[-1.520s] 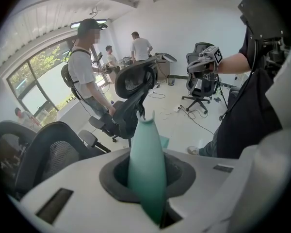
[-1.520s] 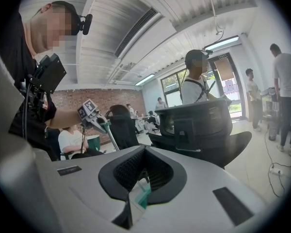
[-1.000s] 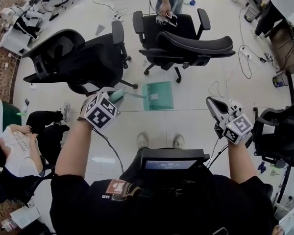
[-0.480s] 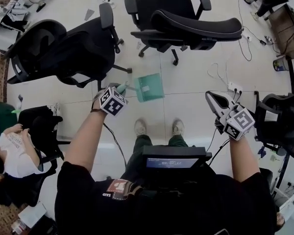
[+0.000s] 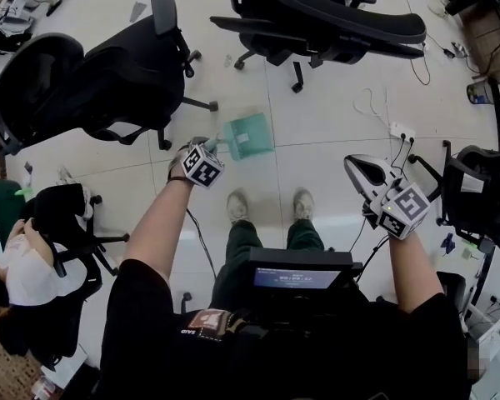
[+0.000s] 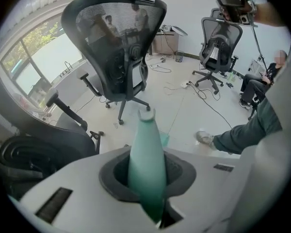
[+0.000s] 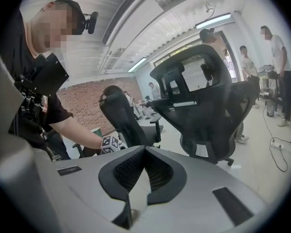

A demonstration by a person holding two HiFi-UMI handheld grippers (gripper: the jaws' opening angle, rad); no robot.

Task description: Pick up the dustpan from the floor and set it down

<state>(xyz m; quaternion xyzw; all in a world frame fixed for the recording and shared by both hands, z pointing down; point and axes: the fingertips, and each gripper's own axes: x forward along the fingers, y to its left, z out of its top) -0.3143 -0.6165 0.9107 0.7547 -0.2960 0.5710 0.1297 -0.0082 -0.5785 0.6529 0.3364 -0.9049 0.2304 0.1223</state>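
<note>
Left tool (image 5: pixel 207 147) has dropped lower, pinching the dustpan (image 5: pixel 248 135) by its handle, seemingly near the floor (image 5: pixel 333 132); right tool (image 5: pixel 352 165) is pressed together.

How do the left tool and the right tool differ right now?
The left tool is shut on the handle of the teal dustpan. The right tool holds nothing and its jaw tips are together. In the head view the left tool is right at the dustpan, while the right tool is apart from it, off to the right. Both carry a marker cube.
</note>
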